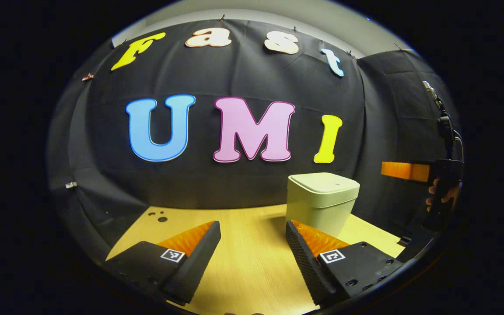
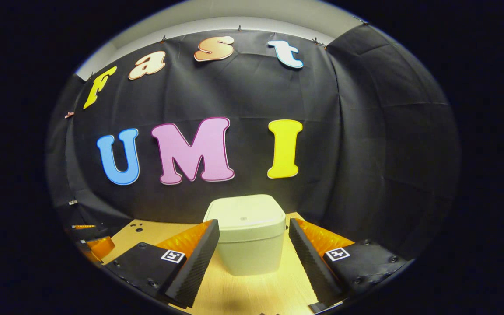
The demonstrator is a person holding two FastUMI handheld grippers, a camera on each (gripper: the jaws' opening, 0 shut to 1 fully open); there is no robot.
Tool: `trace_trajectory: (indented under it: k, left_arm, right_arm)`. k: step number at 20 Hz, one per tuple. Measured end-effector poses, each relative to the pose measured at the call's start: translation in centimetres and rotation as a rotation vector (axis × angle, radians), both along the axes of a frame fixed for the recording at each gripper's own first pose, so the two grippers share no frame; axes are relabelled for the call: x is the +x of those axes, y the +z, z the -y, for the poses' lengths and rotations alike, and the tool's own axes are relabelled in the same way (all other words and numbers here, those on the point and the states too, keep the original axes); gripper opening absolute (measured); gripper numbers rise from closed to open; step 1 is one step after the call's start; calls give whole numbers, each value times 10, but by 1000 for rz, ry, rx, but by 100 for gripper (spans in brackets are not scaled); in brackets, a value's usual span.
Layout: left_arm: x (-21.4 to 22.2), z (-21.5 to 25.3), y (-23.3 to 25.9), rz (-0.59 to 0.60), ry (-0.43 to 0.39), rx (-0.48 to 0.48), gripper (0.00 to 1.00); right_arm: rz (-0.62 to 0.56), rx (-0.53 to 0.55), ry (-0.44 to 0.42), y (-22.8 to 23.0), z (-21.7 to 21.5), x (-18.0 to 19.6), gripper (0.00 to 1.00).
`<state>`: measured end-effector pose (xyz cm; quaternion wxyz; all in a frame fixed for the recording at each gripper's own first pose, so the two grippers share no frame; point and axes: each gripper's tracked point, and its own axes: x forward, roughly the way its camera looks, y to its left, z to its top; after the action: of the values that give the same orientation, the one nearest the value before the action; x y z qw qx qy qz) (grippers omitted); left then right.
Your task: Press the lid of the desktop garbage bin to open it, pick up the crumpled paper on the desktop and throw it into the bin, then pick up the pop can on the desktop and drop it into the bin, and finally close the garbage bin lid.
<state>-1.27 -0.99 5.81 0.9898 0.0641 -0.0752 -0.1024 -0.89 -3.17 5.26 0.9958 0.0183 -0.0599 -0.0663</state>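
Observation:
A pale boxy garbage bin (image 1: 322,201) with its lid down stands on the wooden desktop (image 1: 243,262) near the back wall. In the left gripper view it is ahead and to the right of my left gripper (image 1: 252,232), which is open with nothing between its fingers. At the far right of that view a hand holds the right gripper (image 1: 442,183) in the air. In the right gripper view the garbage bin (image 2: 247,234) sits straight ahead, between and just beyond the fingers of my right gripper (image 2: 254,234), which is open and apart from it. The lid (image 2: 244,214) is flat and closed.
The booth's black cloth wall stands right behind the bin. A few small dark holes (image 1: 159,215) mark the desktop at the back left. The left gripper (image 2: 90,240) shows low at the far left of the right gripper view.

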Motion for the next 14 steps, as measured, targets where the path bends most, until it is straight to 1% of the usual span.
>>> trace_trajectory:
  k: [2, 4, 6, 8, 10, 14]
  left_arm:
    - [-9, 1, -9, -20, 10, -20, 96]
    - [-13, 2, -12, -44, 18, -71, 96]
    - [-15, -3, -14, -67, 47, -122, 96]
    - [-15, -7, -10, -78, 55, -146, 96]
    - [-17, -16, -4, -75, 83, -159, 96]
    - [-30, -34, 7, -25, 172, -145, 96]
  right_arm:
    - [-35, -18, 14, -18, -6, -9, 100]
    - [-62, -26, 44, -31, -17, -11, 100]
    - [-90, -15, 72, -37, -25, -11, 100]
    - [-122, -10, 110, -39, -35, -8, 100]
    - [-132, -19, 135, -38, -37, -4, 100]
    - [-156, -29, 191, -40, -49, 4, 100]
